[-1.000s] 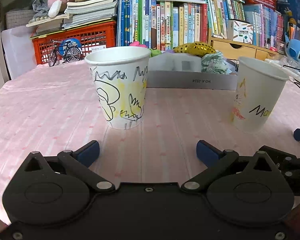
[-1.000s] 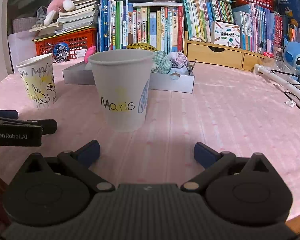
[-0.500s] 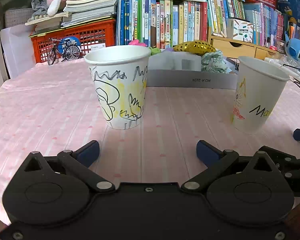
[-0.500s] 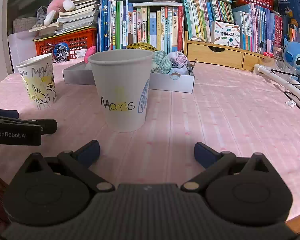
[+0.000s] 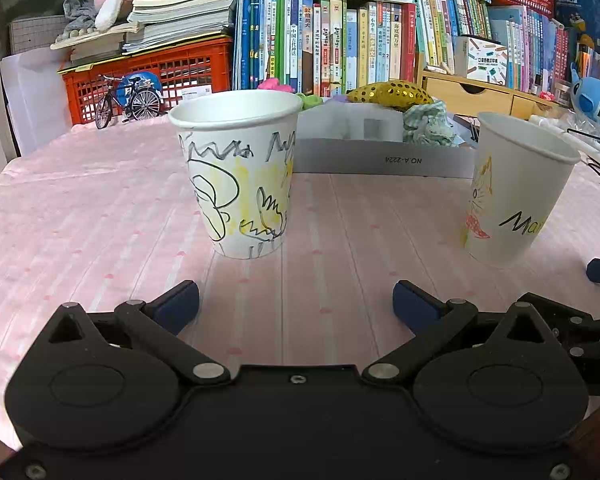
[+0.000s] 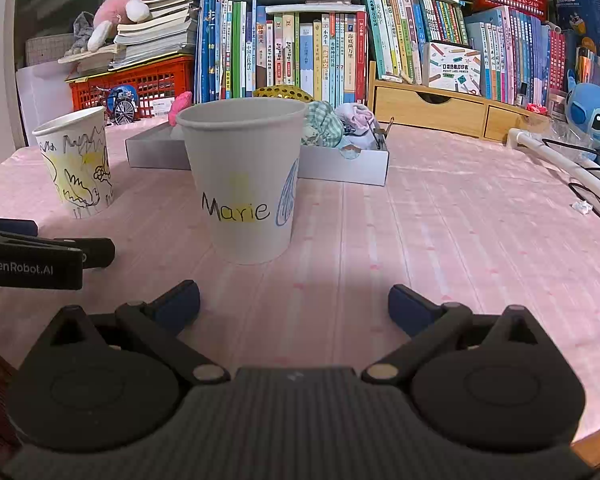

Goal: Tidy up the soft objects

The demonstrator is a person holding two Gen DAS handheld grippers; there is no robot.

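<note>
Two cups stand upright on the counter (image 5: 99, 208), one before each wide, empty hand-held gripper: left (image 5: 295, 304) faces the scribbled cup (image 5: 235, 176), right (image 6: 293, 304) faces the Marie cup (image 6: 243, 180). The soft things (image 6: 332, 124) lie in the tray (image 6: 344, 164) behind. Best to reach past the cups without tipping them and pinch each piece lightly.

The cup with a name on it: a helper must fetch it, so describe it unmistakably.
On the pink tablecloth, in front of the grey tray, stand two paper cups. Take the right cup: it reads "Marie", while the left cup is covered in scribbles.
</note>
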